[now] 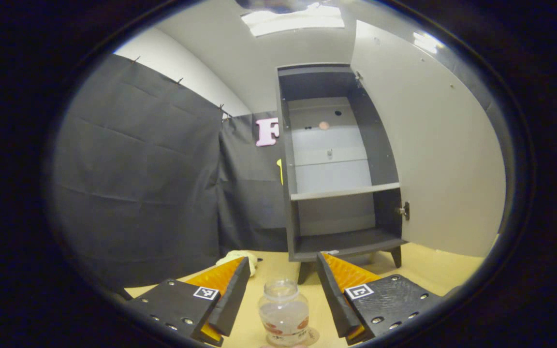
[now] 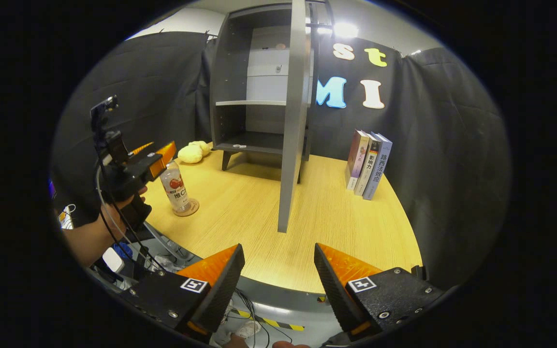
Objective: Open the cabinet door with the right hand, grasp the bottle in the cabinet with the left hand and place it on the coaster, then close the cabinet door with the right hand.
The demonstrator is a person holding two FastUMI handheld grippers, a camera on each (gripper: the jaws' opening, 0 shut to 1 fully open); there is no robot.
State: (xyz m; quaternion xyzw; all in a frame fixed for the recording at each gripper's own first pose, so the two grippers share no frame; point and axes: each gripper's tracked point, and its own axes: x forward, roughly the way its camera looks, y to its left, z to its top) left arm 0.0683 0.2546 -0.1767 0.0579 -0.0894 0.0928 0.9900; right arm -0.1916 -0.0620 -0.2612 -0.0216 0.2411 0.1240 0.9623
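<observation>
Left gripper (image 1: 283,285) hangs at six o'clock in the left gripper view with its fingers spread apart; the clear plastic bottle with a red-printed label (image 1: 284,313) stands between them, and I cannot tell whether either finger touches it. In the right gripper view that same gripper (image 2: 155,159), held in a person's hand (image 2: 126,203), sits at nine o'clock right by the bottle's (image 2: 175,186) upper part, and the bottle stands upright on a small round tan coaster (image 2: 189,210) on the pale wood-grain tabletop (image 2: 307,217).

So the opening and the placing look done; what remains, by my reading, is letting go, drawing the left gripper away, and shutting the door.

A soft yellowish lump of plush or cloth (image 2: 194,151) lies at ten o'clock. Moving right, the tall dark grey cabinet with flat matt panels and short legs (image 2: 254,87) rises toward twelve o'clock, its pale shelf bare, its flat grey door (image 2: 294,121) swung wide and seen edge-on. At two o'clock three upright books with glossy spines (image 2: 369,164) lean together. Right gripper (image 2: 278,270) waits at six o'clock, fingers apart, holding nothing, well back from the door.
</observation>
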